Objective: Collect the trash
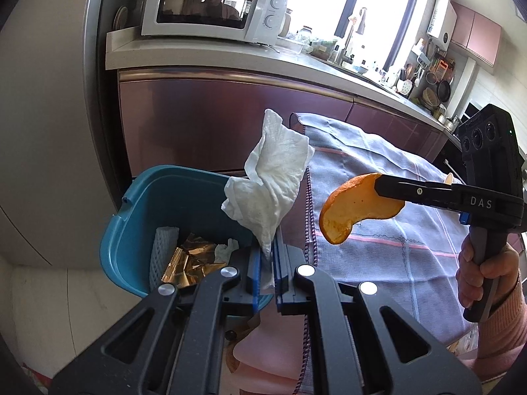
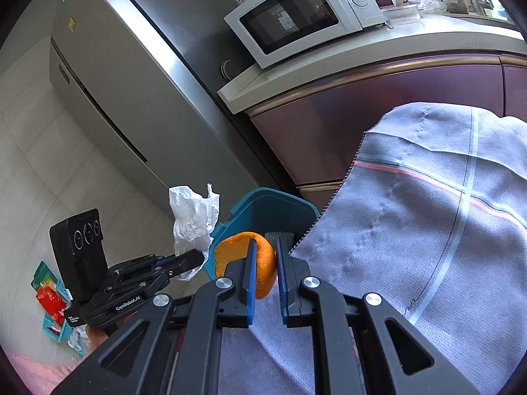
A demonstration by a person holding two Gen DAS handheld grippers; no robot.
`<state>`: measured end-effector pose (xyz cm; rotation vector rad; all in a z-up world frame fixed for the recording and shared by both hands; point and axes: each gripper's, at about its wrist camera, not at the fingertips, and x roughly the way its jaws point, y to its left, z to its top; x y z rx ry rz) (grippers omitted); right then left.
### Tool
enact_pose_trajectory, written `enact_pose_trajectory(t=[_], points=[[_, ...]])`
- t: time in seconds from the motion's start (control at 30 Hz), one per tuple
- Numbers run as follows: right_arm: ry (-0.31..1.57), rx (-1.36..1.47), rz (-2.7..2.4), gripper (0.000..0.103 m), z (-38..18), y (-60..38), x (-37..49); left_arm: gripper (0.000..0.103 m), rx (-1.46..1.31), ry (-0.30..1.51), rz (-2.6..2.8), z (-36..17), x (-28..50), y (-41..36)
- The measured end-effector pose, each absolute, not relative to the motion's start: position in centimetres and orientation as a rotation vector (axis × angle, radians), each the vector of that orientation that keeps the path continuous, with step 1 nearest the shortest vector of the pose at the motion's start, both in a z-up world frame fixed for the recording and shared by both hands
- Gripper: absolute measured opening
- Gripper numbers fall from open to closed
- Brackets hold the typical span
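Observation:
My left gripper point(image 1: 267, 256) is shut on a crumpled white paper towel point(image 1: 268, 181) and holds it up beside the blue trash bin point(image 1: 138, 210). The bin holds a gold foil wrapper point(image 1: 191, 263), a white foam net point(image 1: 163, 253) and a bit of tissue. My right gripper point(image 2: 265, 256) is shut on an orange peel point(image 2: 234, 250) and holds it over the table edge near the bin point(image 2: 273, 207). The peel point(image 1: 355, 207) also shows in the left wrist view, right of the towel. The towel point(image 2: 192, 220) and left gripper point(image 2: 184, 263) show in the right wrist view.
A grey checked tablecloth point(image 1: 378, 230) covers the table to the right of the bin. Maroon cabinets point(image 1: 230, 118) with a counter and white microwave point(image 1: 214, 3) stand behind. A steel fridge point(image 2: 131, 98) stands left. Coloured packets point(image 2: 49, 296) lie on the floor.

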<state>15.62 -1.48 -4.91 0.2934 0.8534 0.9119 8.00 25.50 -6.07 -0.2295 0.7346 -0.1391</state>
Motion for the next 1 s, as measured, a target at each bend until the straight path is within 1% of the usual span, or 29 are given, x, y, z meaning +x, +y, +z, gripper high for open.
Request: enact_pose_trajectory(t=[1.0], points=[[0.902, 0.243, 0.915, 0.01, -5.7, 2.4, 17.1, 0.007, -0.242, 0.769, -0.074, -7.5, 9.3, 27.4]])
